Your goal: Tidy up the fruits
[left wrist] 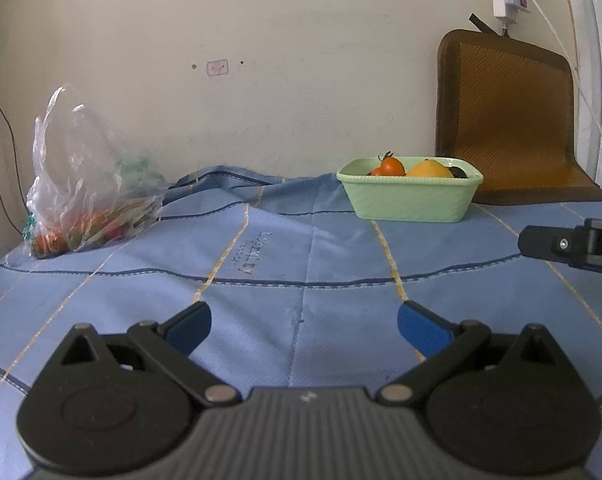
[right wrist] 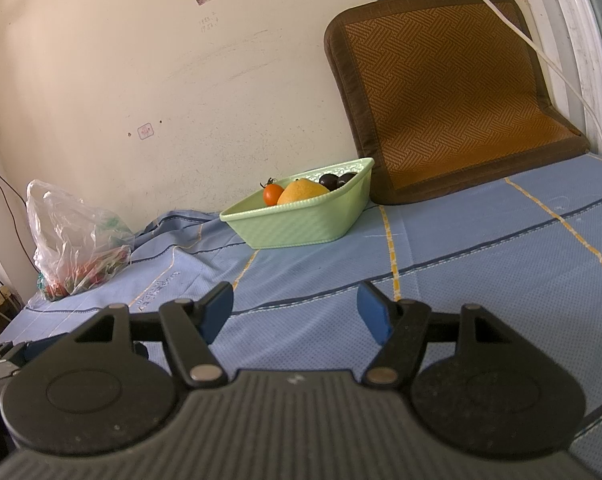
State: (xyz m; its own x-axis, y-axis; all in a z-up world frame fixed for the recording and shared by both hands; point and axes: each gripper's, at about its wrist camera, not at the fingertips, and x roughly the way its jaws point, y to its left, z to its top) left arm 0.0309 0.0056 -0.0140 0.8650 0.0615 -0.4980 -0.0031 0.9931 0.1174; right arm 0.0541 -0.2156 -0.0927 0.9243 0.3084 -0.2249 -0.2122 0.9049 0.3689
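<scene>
Left gripper [left wrist: 304,326] and right gripper [right wrist: 295,307] both released, blue pads spread over bare blue checked cloth [left wrist: 261,280], far centre a mint-green plastic basket [right wrist: 301,226] holding orange tomato [right wrist: 272,194], yellow fruit [right wrist: 303,192], dark, possibly plum-like fruits [right wrist: 329,180], clear crinkled plastic bag [left wrist: 85,176] of red produce far left, brown woven mat [right wrist: 445,92] far right.

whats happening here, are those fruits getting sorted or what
Nothing is being held right now. The left gripper and right gripper both sit open and empty over the blue cloth. A green basket already holds a tomato, a yellow fruit and dark fruits. A plastic bag with more produce sits untouched.
</scene>
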